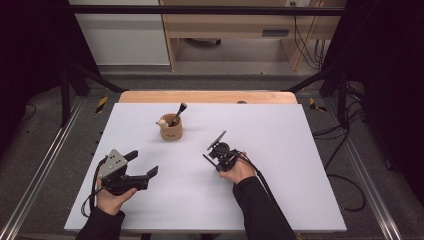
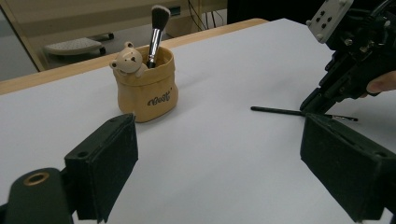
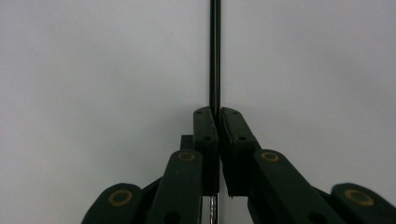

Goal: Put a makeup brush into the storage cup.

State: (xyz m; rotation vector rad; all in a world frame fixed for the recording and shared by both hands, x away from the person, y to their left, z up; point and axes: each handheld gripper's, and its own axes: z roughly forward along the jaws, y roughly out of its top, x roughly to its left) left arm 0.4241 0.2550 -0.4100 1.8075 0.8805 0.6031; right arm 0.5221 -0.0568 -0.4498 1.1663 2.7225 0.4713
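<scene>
Right claw (image 3: 218,122) pinches the thin brush (image 3: 214,56) flat on the tabletop (image 1: 280,200); lift level toward the cup (image 1: 171,131) at 11 o'clock. Left claw (image 1: 145,164) gapes, empty.

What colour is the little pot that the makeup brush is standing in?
The pot is tan yellow, with dark lettering and a cream bear on its rim; the left gripper view shows it best.

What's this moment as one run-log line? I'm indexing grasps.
right gripper: shut on thin brush | left gripper: open, idle | holder: one brush inside

A tan pot (image 2: 148,91) with dark lettering, a thin black brush (image 2: 276,110), white table (image 1: 280,150).
</scene>
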